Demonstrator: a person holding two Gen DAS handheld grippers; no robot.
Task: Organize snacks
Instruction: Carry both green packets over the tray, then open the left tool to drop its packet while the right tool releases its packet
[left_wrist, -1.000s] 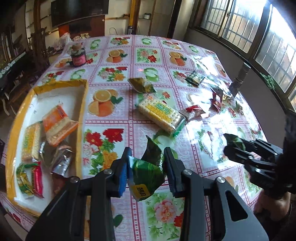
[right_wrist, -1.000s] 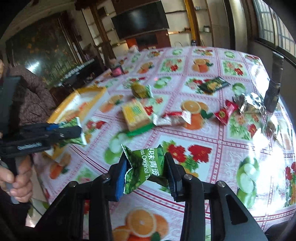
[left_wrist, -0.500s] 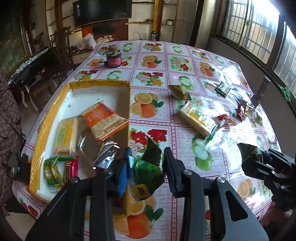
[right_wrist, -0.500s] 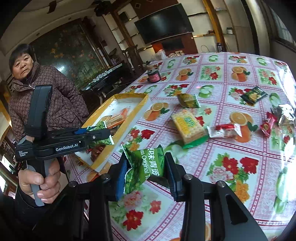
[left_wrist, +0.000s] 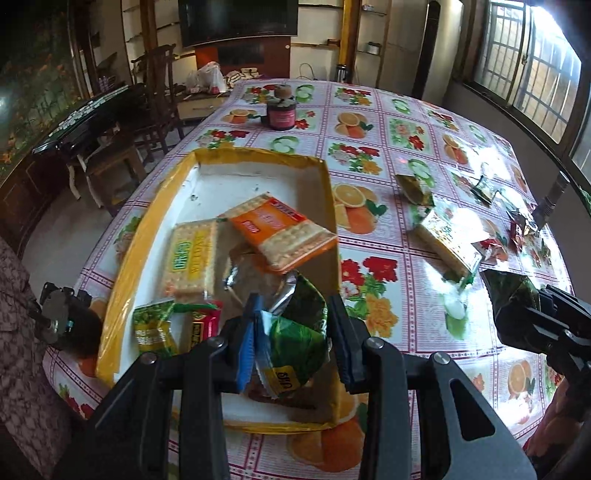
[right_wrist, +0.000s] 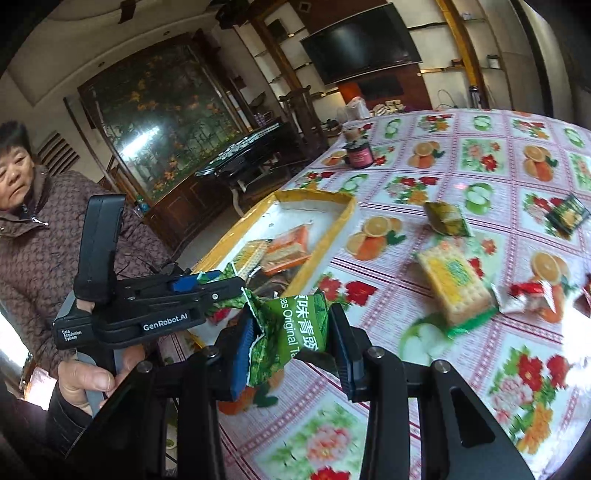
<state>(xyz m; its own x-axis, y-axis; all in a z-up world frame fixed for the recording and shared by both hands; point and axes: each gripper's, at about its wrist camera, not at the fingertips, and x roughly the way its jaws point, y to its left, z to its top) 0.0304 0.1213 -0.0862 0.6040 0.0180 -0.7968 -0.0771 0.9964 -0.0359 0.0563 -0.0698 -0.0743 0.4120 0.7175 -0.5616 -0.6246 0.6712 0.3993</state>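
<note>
Daylit room, strong fisheye warp, uneven exposure.

Light enters from the barred windows (left_wrist: 524, 70), blown out to white at top right of the left wrist view. Glare washes the tablecloth (left_wrist: 491, 173) along its right side; white patches hide its print in the right wrist view too. Left side of the room dim; the cabinet (right_wrist: 155, 125) shows a pale reflection. Corners vignette to black, straight edges bow. Near tablecloth under the right gripper (right_wrist: 291, 341) soft, slightly smeared.
</note>
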